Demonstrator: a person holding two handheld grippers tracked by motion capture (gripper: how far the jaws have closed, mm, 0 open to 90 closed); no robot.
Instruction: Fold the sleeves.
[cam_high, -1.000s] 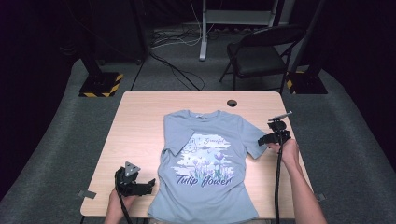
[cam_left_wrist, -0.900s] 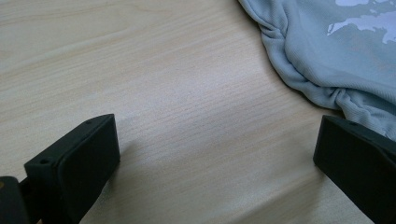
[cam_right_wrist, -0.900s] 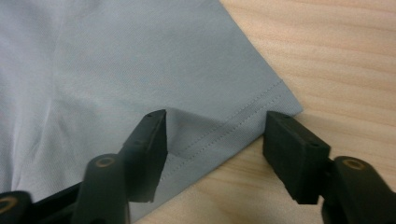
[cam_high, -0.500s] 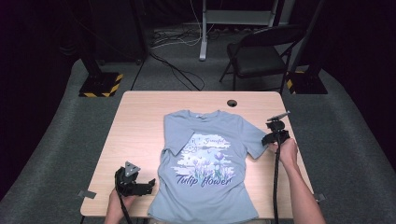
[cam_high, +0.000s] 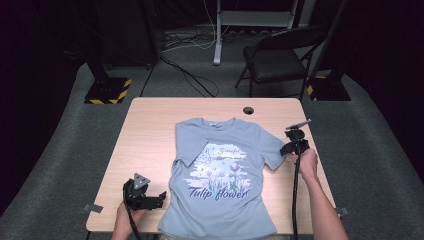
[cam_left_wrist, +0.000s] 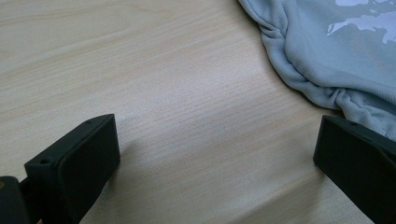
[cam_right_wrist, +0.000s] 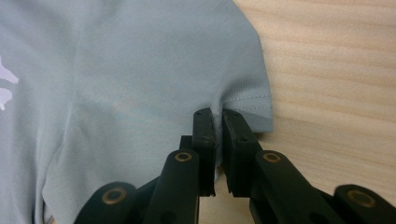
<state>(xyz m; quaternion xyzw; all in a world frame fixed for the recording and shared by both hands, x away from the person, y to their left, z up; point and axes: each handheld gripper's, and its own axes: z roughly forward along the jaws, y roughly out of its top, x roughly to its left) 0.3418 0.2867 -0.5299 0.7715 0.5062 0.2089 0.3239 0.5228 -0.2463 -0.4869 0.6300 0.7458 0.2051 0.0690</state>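
While the left tongs (cam_left_wrist: 215, 154) gape over bare table (cam_left_wrist: 177, 84), the right tongs (cam_right_wrist: 217, 116) have just closed, pinching the T-shirt (cam_right_wrist: 140, 70) sleeve.

Right tongs (cam_right_wrist: 218, 116) clamped, left tongs (cam_left_wrist: 215, 154) agape

both grippers are black; the left gripper (cam_high: 161, 196) carries a grey three-cornered plate, the right gripper (cam_right_wrist: 216, 122) shows brass-coloured pivot screws and trails a black cable. forearms bare.

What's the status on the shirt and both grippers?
Right gripper just closed, pinching the sleeve hem. Left gripper open over bare table, beside the shirt. Nothing in the way.
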